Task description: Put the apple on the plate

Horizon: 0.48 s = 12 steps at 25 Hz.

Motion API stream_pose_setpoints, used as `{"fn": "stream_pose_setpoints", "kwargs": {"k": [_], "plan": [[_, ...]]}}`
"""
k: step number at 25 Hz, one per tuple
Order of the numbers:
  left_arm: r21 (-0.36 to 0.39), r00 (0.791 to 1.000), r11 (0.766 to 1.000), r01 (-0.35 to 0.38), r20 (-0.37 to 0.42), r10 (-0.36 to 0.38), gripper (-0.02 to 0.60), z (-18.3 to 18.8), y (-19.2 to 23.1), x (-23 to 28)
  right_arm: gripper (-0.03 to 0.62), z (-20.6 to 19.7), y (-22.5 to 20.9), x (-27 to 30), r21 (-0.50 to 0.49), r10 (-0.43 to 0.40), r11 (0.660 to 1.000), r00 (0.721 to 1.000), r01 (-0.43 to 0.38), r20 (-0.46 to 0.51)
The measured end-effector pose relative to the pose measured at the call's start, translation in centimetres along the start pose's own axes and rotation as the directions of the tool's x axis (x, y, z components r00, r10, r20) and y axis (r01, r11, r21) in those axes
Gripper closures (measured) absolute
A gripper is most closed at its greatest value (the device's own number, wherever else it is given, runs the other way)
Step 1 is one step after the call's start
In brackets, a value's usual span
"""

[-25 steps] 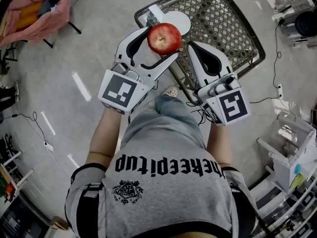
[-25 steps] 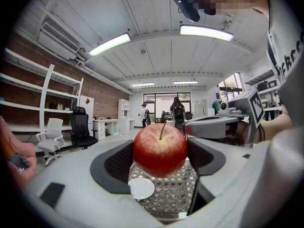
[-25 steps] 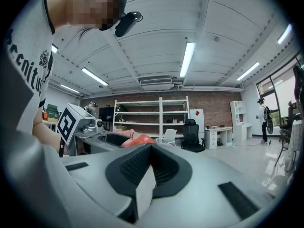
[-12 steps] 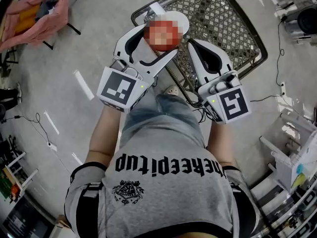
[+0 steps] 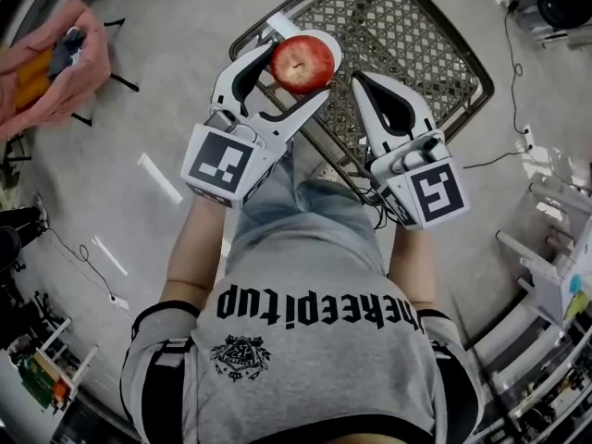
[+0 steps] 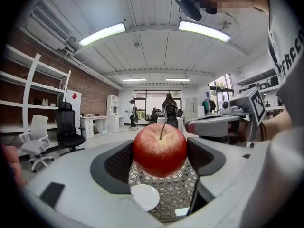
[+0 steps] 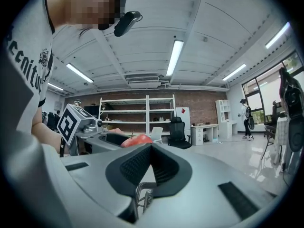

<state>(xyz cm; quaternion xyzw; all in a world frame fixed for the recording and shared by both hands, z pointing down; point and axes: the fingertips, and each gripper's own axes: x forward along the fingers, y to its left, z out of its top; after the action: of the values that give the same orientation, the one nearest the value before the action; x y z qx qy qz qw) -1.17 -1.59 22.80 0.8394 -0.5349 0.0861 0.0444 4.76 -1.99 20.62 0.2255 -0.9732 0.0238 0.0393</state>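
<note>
The left claw (image 6: 160, 161) squeezes a round, shiny red apple (image 6: 160, 146) between its two dark, bumpy pads. The apple hangs in the air over a metal desk (image 5: 407, 35) with a criss-cross wire top. A small, round white plate (image 6: 145, 197) sits on that desk. The right claw (image 7: 151, 164) is pressed together with nothing in it.

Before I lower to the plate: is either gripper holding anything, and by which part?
The left gripper holds the apple by its two opposite sides, stem up. The right gripper is shut and empty.
</note>
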Motion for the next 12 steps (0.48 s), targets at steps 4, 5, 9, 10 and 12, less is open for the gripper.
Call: {"fn": "stream_pose_setpoints", "kwargs": {"k": [4, 5, 9, 10, 12], "plan": [[0.007, 0.999, 0.999, 0.048, -0.018, -0.048, 0.184, -0.2, 1.7, 1.0, 0.594, 0.0, -0.8, 1.6, 0.018, -0.051, 0.999, 0.999, 0.051, -0.003], [0.011, 0.998, 0.998, 0.061, -0.021, -0.061, 0.184, -0.2, 2.0, 1.2, 0.594, 0.1, -1.0, 1.9, 0.022, -0.064, 0.998, 0.998, 0.064, -0.002], [0.024, 0.993, 0.994, 0.111, -0.032, -0.110, 0.184, -0.1, 3.0, 1.7, 0.594, 0.3, -1.2, 2.9, 0.032, -0.108, 0.994, 0.994, 0.108, -0.003], [0.026, 0.992, 0.992, 0.125, -0.035, -0.124, 0.184, -0.2, 3.3, 1.9, 0.594, 0.3, -1.3, 3.3, 0.034, -0.120, 0.992, 0.993, 0.120, -0.006], [0.028, 0.988, 0.988, 0.150, -0.043, -0.149, 0.184, -0.3, 4.0, 2.5, 0.594, 0.3, -1.8, 4.1, 0.039, -0.144, 0.989, 0.990, 0.144, -0.014]]}}
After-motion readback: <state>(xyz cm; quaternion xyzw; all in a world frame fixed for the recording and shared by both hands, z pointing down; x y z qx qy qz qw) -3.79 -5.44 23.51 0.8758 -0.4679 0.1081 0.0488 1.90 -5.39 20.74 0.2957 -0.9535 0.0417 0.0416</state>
